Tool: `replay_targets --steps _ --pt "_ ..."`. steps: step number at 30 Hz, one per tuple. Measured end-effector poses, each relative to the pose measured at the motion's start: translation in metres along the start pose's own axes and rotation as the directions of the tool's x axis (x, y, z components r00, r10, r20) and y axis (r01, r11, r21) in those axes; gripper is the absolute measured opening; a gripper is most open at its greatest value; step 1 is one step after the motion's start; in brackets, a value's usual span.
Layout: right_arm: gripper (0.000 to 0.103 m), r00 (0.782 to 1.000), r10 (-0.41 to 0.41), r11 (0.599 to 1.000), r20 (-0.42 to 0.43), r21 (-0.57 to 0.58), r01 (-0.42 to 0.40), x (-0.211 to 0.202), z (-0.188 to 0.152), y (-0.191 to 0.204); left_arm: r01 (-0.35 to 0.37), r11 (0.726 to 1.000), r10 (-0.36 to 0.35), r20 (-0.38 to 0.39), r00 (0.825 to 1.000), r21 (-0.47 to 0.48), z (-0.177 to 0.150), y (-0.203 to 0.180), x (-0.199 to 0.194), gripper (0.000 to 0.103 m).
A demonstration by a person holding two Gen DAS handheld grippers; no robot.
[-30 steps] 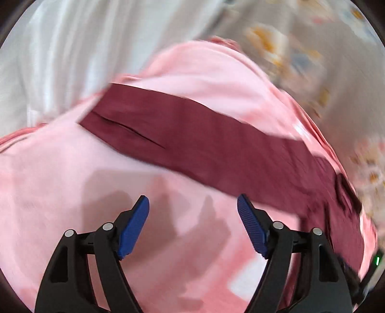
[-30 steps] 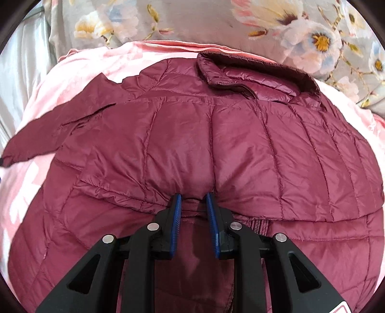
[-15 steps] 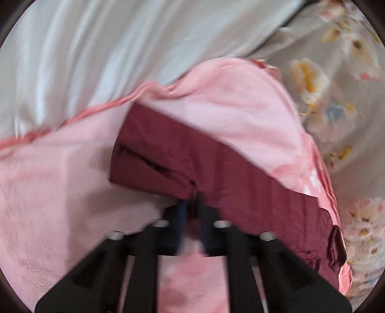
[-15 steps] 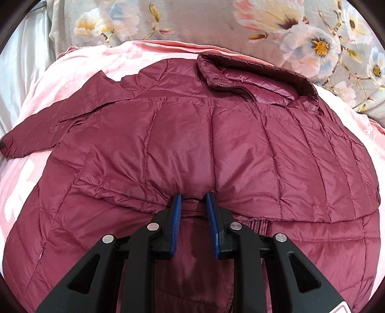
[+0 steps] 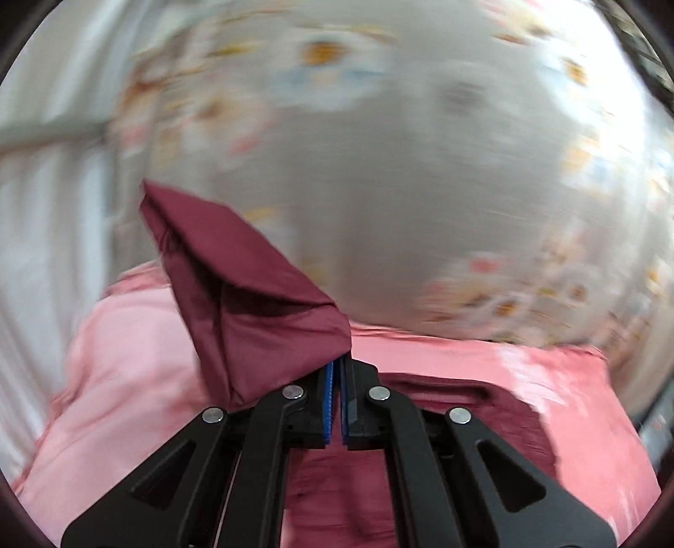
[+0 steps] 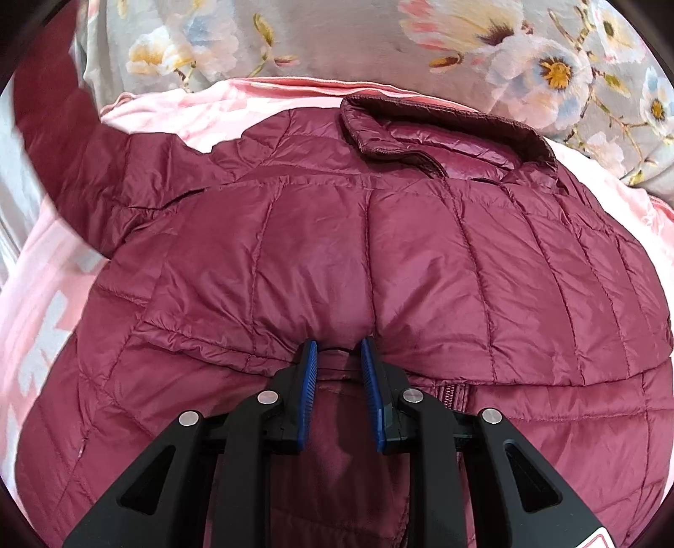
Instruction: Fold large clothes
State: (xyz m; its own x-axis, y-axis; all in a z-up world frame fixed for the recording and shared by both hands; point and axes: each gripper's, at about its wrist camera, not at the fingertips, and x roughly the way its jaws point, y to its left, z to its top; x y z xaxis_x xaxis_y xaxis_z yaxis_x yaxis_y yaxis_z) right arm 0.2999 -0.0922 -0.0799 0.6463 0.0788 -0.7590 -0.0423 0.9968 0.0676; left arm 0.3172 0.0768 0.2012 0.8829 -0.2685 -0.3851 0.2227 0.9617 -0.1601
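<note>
A maroon quilted puffer jacket lies on a pink blanket, collar toward the far side. Its right side is folded over the body. My right gripper is shut on the edge of that folded part, low at the middle of the jacket. My left gripper is shut on the end of the jacket's left sleeve and holds it up in the air above the blanket. The raised sleeve also shows in the right wrist view at the far left.
A grey bedspread with a flower print lies beyond the blanket; it shows blurred in the left wrist view. White cloth lies to the left.
My left gripper went from open above the sleeve to shut on its end, then lifted it off the blanket. The right gripper has stayed shut on the jacket's edge.
</note>
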Motion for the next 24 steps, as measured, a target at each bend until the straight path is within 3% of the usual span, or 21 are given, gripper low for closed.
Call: replay_targets --steps 6,11,16,20,24 --pt "0.021 0.98 0.136 0.976 0.144 0.148 -0.157 -0.047 -0.007 -0.046 0.126 0.988 -0.118 -0.088 0.989 0.089 -0.015 -0.112 0.049 0.001" --pt "0.021 0.98 0.095 0.971 0.176 0.201 -0.13 -0.088 -0.03 -0.101 0.166 0.979 -0.135 -0.235 0.963 0.121 -0.071 -0.177 0.107 0.001" --pt "0.022 0.988 0.065 0.95 0.143 0.294 -0.105 -0.1 -0.056 -0.154 0.183 0.972 -0.119 -0.36 0.925 0.148 -0.137 -0.209 0.142 0.001" --pt "0.023 0.99 0.053 0.935 0.131 0.343 -0.096 -0.1 -0.069 -0.179 0.173 0.968 -0.083 -0.417 0.905 0.183 -0.178 -0.224 0.159 0.001" --pt "0.028 0.989 0.058 0.928 0.133 0.358 -0.102 -0.095 -0.069 -0.189 0.207 0.966 -0.107 -0.49 0.865 0.154 -0.209 -0.23 0.177 0.005"
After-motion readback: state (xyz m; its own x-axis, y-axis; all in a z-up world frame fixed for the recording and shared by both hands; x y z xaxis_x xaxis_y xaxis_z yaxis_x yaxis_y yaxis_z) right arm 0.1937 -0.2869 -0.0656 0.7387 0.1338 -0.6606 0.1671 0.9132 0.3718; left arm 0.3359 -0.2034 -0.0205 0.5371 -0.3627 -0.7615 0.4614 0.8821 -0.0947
